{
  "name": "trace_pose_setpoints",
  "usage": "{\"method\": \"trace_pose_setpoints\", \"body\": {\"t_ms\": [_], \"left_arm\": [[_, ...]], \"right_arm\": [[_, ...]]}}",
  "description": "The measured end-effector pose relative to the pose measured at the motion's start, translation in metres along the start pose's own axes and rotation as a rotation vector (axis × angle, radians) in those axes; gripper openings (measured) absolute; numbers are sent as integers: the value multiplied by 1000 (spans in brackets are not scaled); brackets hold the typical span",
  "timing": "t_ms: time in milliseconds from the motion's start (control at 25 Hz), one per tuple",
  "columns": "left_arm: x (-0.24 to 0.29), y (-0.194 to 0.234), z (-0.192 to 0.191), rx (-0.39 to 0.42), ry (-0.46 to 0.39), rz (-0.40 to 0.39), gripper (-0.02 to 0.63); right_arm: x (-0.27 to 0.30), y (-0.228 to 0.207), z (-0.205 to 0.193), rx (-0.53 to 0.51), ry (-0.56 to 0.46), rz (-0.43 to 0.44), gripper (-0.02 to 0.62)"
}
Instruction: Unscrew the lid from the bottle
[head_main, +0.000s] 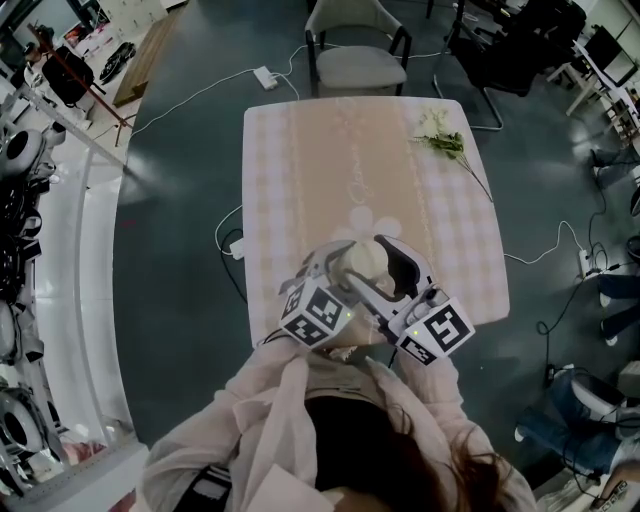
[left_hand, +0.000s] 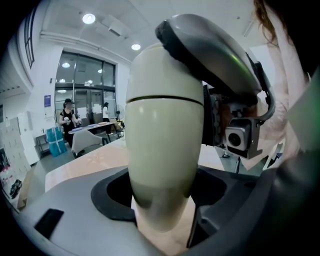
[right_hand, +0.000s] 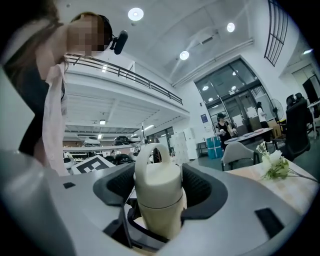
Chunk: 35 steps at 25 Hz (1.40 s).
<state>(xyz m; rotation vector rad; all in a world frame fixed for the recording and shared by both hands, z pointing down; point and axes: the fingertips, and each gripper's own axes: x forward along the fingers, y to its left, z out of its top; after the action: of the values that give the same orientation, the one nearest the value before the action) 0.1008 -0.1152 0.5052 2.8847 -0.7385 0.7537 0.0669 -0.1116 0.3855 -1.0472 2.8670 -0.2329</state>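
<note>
My left hand-held gripper (left_hand: 162, 210) clenched on smooth cream rounded plastic bottle (left_hand: 162, 145), my right hand-held gripper (right_hand: 157, 190) opposite, grasping its loop-handled lid (right_hand: 157, 175)

- Bottle (left_hand: 165, 150) and lid (right_hand: 157, 182): plain cream.
- Left tongs (left_hand: 165, 205) and right tongs (right_hand: 160, 197): grey, with black pads (right_hand: 192, 185); their cubes (head_main: 315, 312) carry black-and-white square markers.
- Worktop (head_main: 265, 200): pale pink-and-white check, with a beige band down the middle bearing a white flower motif.
- Flowers (head_main: 443, 140): green stems, white blooms.
- Floor (head_main: 180, 230): dark grey-blue.
- Sleeve (head_main: 270, 400): pale pink.
</note>
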Motion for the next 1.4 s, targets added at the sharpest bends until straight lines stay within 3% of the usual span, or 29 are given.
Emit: {"method": "trace_pose_setpoints", "body": {"t_ms": [240, 440, 1000, 1400], "left_arm": [[-1, -12, 1, -12, 1, -118, 316], [-5, -29, 2, -37, 4, -272, 316], [-37, -77, -8, 117, 9, -607, 316], [-59, -108, -12, 165, -10, -841, 316]], "right_arm": [[-1, 5, 1, -18, 30, 89, 307], [-3, 10, 0, 8, 43, 180, 305], [-23, 57, -3, -39, 101, 502, 305], [-34, 83, 2, 36, 105, 709, 307]]}}
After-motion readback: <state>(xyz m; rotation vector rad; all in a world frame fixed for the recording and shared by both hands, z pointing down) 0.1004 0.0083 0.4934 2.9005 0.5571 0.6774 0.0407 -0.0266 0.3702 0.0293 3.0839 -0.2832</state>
